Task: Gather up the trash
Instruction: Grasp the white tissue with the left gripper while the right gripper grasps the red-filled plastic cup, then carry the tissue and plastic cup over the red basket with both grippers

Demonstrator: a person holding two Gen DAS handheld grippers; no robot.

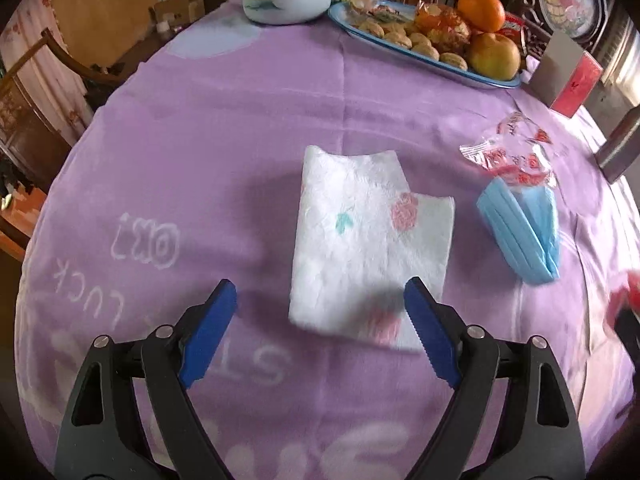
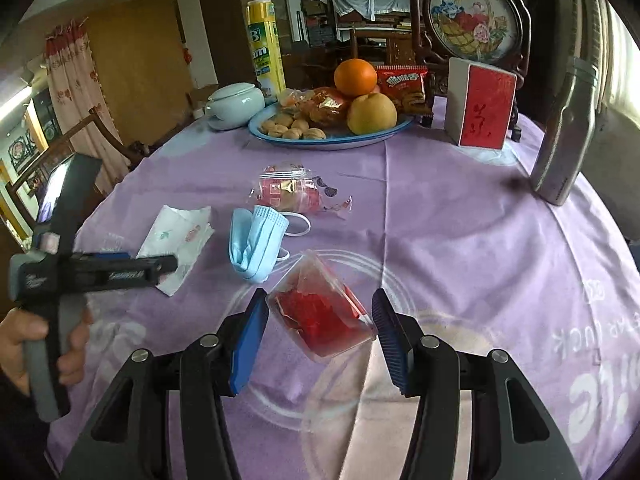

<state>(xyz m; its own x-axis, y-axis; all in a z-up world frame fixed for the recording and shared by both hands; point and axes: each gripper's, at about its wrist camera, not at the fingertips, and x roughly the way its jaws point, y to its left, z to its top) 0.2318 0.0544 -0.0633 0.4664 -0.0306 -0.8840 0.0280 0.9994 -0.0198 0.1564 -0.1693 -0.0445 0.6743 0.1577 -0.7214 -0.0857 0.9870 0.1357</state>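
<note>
A white paper napkin (image 1: 368, 240) with a pink rose print lies flat on the purple tablecloth (image 1: 224, 128). My left gripper (image 1: 320, 300) is open, its blue fingers either side of the napkin's near edge. A folded blue face mask (image 1: 520, 232) and a crinkled clear wrapper (image 1: 512, 152) lie to the right. In the right wrist view my right gripper (image 2: 320, 312) is open around a clear plastic cup with red contents (image 2: 320, 312), which lies tilted on the cloth. The mask (image 2: 256, 240), the wrapper (image 2: 292, 190) and the napkin (image 2: 176, 240) lie beyond it, with the left gripper (image 2: 120, 268) over the napkin.
A blue-rimmed tray (image 2: 332, 142) with walnuts, an orange and a pear stands at the far side. A pale lidded pot (image 2: 236, 104), a yellow spray can (image 2: 264, 48), a red and grey box (image 2: 480, 104) and a silver object (image 2: 560, 140) stand around it. Chairs edge the table.
</note>
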